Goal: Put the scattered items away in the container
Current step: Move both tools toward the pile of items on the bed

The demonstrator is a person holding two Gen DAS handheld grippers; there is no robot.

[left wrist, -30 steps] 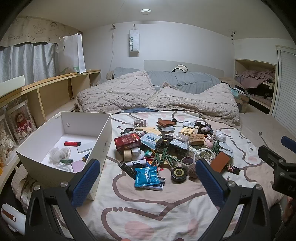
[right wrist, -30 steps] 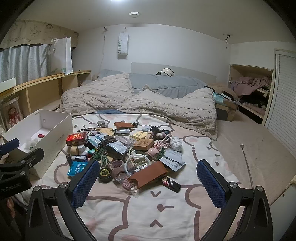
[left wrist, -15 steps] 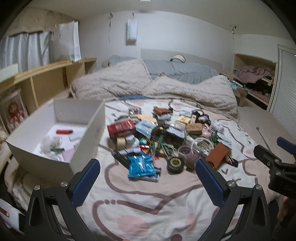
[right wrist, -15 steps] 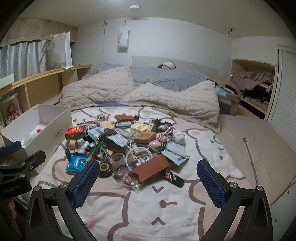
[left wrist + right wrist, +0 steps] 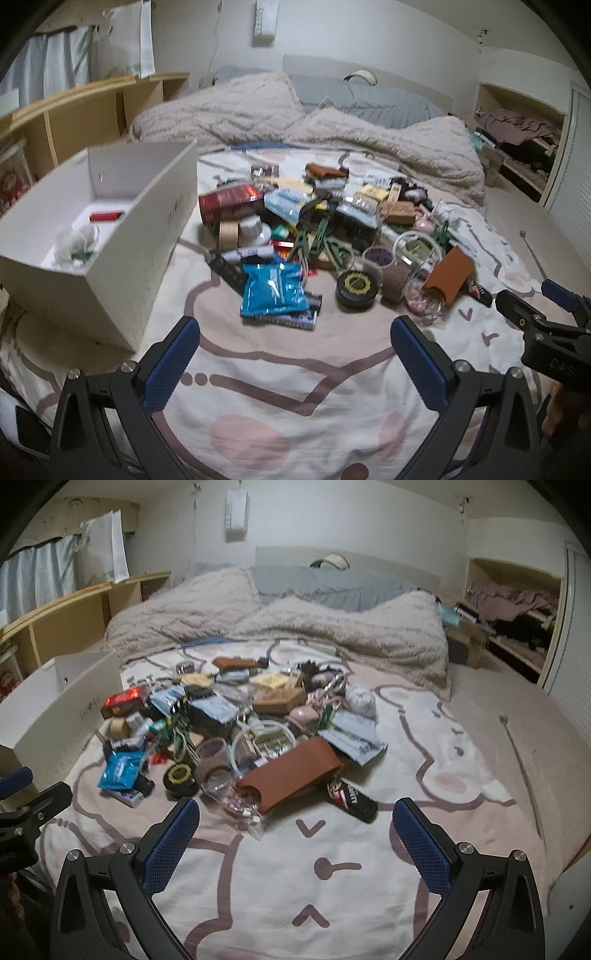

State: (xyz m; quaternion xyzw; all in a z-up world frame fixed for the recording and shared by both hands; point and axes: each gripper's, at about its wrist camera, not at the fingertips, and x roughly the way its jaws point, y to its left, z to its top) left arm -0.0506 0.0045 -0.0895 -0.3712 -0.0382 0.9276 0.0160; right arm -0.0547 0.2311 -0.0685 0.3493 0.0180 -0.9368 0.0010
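Barely started here: my white box (image 5: 122, 236) sits on the bed (image 5: 295, 424) at about ten o'clock from my left gripper (image 5: 295, 358), and inside I make out only a few things, a small red item (image 5: 106, 216), a crumpled clear bag (image 5: 75, 240) and something green beside it. Nearly everything is left to do. The heap of scattered items (image 5: 325, 229) lies at twelve o'clock, just to the right of the box wall, piled several layers deep. Nearest me in the left view is the blue packet (image 5: 274, 288) lying on a dark flat pack, with the round black tin (image 5: 356, 290) at one o'clock. In the right view the brown pouch (image 5: 291, 775) is dead ahead at twelve, a black can (image 5: 352, 795) just to its right, a clear bag of small bits spilling at its mouth.

Both of my tools are empty. My left fingers (image 5: 171, 363) are spread wide, hovering above bare bedsheet short of the pile. My right gripper (image 5: 295, 838) is spread wide too, nothing between the pads, aimed at the pouch end of the heap. The two hang side by side, left nearer the box, neither touching anything
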